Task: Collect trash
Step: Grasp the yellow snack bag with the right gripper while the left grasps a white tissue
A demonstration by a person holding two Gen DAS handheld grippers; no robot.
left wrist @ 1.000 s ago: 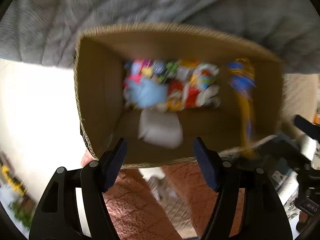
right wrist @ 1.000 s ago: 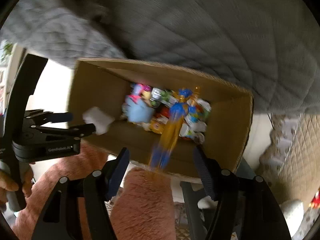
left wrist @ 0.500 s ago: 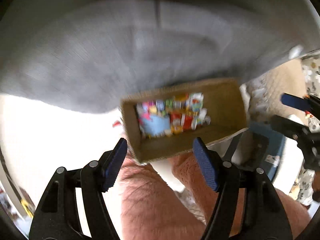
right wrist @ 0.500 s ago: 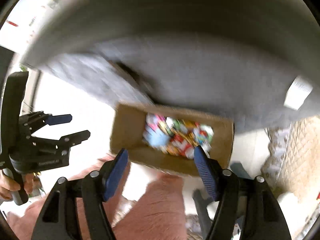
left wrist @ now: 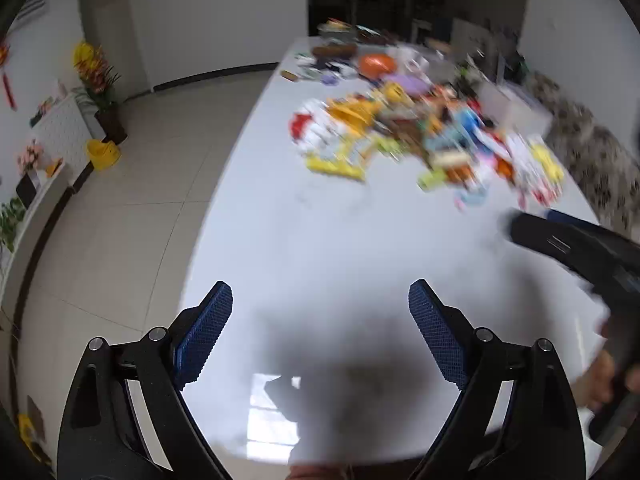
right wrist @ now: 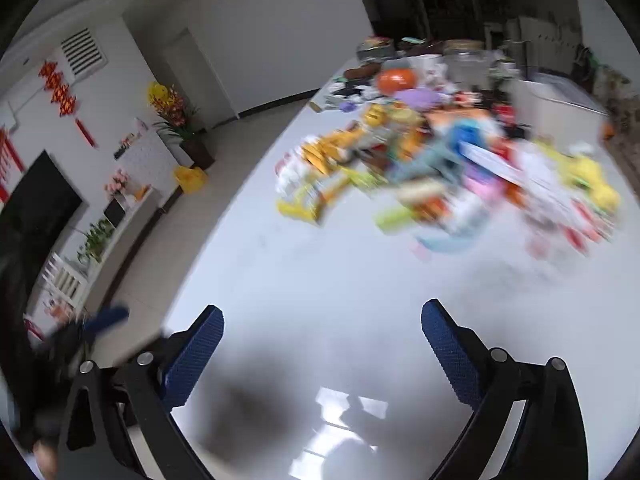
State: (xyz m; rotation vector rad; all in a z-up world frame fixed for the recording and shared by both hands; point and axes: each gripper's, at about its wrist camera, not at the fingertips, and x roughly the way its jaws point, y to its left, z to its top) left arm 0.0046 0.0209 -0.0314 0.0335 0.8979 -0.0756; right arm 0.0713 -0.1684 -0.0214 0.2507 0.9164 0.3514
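Trash (left wrist: 424, 136) now fills my view, heaped toward the surface's (left wrist: 320, 248) far right edge, where a second ago I saw the cardboard box, so with both the left hand-held gripper (left wrist: 320, 332) and right hand-held gripper (right wrist: 322, 354) wide and empty, I judge another pickup is next.

Looked like a home living room. Held a dark television (right wrist: 38, 204), potted flowers (right wrist: 170, 108), red festive wall hangings (right wrist: 60, 88) and a tiled floor (left wrist: 132, 208). Had a white counter (left wrist: 320, 248).

walls (left wrist: 224, 16) white | floor (left wrist: 132, 184) beige tile | table (left wrist: 320, 248) glossy white
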